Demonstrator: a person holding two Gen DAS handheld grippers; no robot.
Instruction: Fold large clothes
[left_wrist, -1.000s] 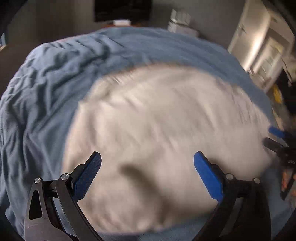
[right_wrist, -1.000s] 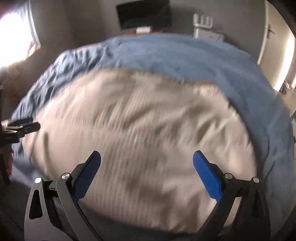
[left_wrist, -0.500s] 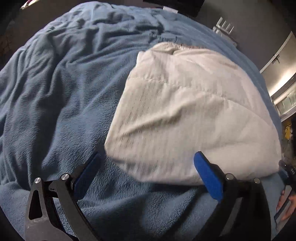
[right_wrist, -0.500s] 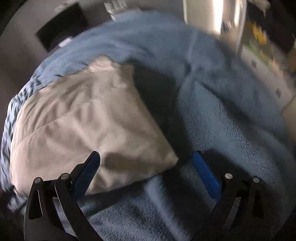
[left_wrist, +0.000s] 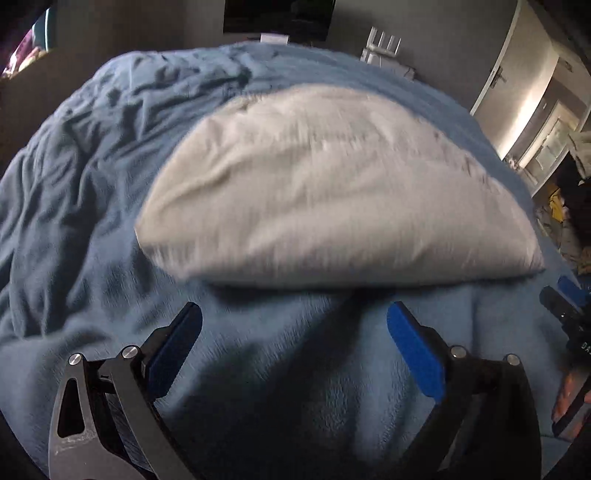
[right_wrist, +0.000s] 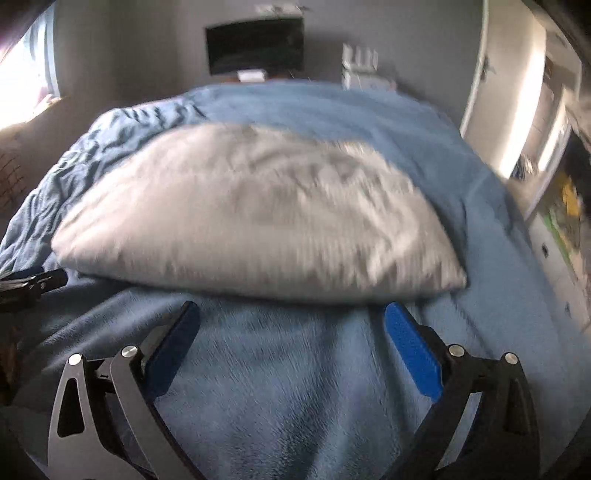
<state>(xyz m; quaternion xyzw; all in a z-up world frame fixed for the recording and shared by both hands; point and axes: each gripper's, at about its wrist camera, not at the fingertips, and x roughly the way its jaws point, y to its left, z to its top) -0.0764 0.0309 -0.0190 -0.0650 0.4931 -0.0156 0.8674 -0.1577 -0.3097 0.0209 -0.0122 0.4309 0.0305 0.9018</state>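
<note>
A white folded garment (left_wrist: 332, 192) lies flat on a blue fleece blanket (left_wrist: 92, 221) that covers a bed. It also shows in the right wrist view (right_wrist: 258, 218). My left gripper (left_wrist: 293, 325) is open and empty, just short of the garment's near edge. My right gripper (right_wrist: 291, 325) is open and empty, also just short of the near edge. The right gripper's tip shows at the right edge of the left wrist view (left_wrist: 569, 306). The left gripper's tip shows at the left edge of the right wrist view (right_wrist: 33, 284).
The blanket (right_wrist: 295, 387) is rumpled at the far left. A dark screen (right_wrist: 255, 50) and a white router (right_wrist: 360, 62) stand against the wall beyond the bed. A white door (right_wrist: 495, 92) and cluttered shelves (right_wrist: 565, 206) are to the right.
Both grippers have pulled back from over the garment toward the bed's near side, swinging outward on the way. The garment stays flat on the blanket. Both stay open.
</note>
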